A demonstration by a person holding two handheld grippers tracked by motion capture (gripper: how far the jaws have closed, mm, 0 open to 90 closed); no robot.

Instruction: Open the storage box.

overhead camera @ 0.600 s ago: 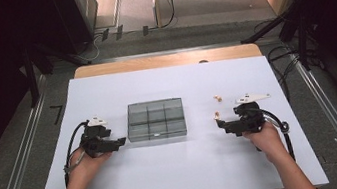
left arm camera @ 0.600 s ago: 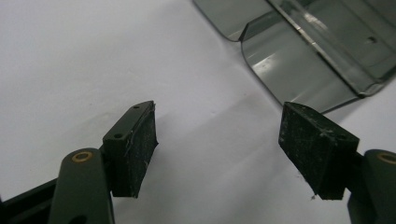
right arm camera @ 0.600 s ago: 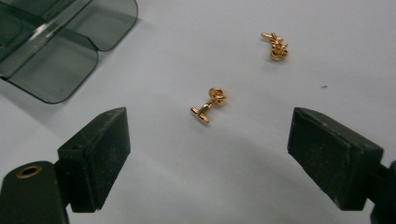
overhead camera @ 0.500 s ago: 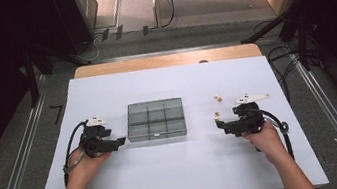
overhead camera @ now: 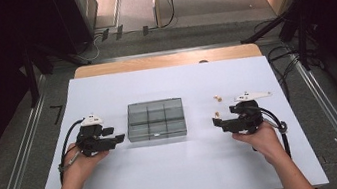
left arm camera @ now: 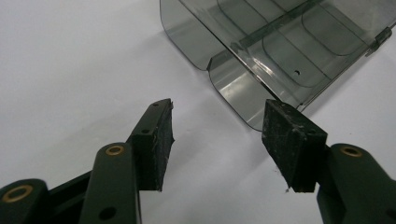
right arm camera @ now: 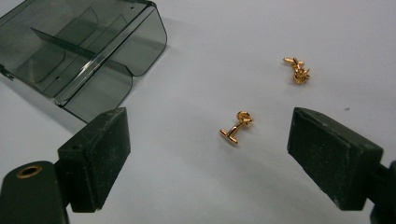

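A smoky clear compartment box (overhead camera: pixel 155 119) lies shut in the middle of the white table (overhead camera: pixel 183 173). My left gripper (overhead camera: pixel 118 139) rests just left of it, open, jaws pointing at the box's near corner (left arm camera: pixel 233 88). My right gripper (overhead camera: pixel 217 122) sits right of the box, open and empty. Two gold cufflinks lie on the table: one (right arm camera: pixel 236 126) just ahead between the right jaws, also seen as a cufflink (overhead camera: pixel 216 114) in the high view, the other cufflink (right arm camera: pixel 297 69) farther off (overhead camera: pixel 217 98).
A wooden table edge (overhead camera: pixel 166 60) runs along the far side. Metal rails (overhead camera: pixel 20 162) flank the table on the floor. Cables (overhead camera: pixel 282 57) lie off the far right corner. Bare white surface spreads in front of the box.
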